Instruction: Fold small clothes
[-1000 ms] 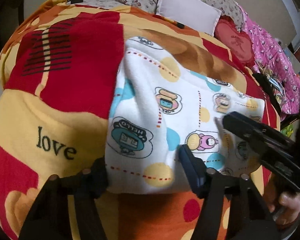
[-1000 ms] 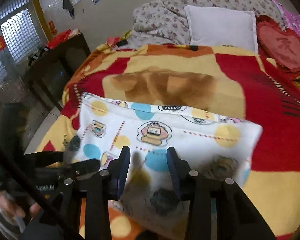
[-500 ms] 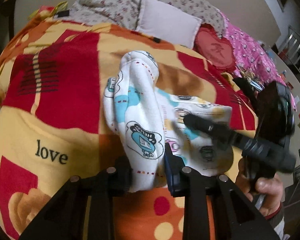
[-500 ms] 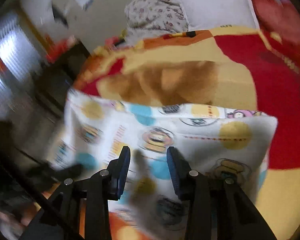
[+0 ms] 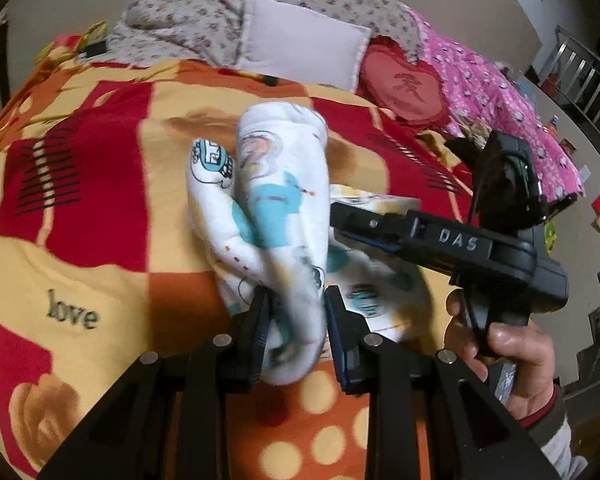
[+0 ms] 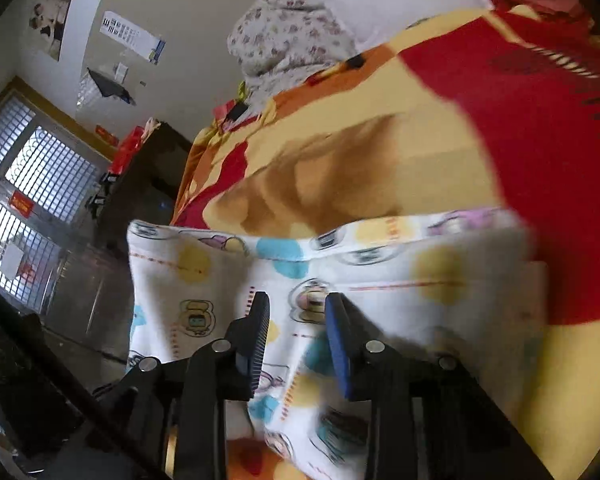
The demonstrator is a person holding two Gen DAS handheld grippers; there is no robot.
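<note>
The fingers of the left gripper (image 5: 296, 320) pinch a bunched edge of the white cartoon-print garment (image 5: 284, 216), lifted above the bed blanket (image 5: 80, 184), probably to fold it over. The right gripper (image 6: 296, 332) fingers are spread over the cloth's flat part.

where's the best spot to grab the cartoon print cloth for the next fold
Probably the cartoon print cloth at its loose right corner, approached from the right, low along the blanket: it lies flat and free there, while the left hand-held gripper already pinches the bunched end.
</note>
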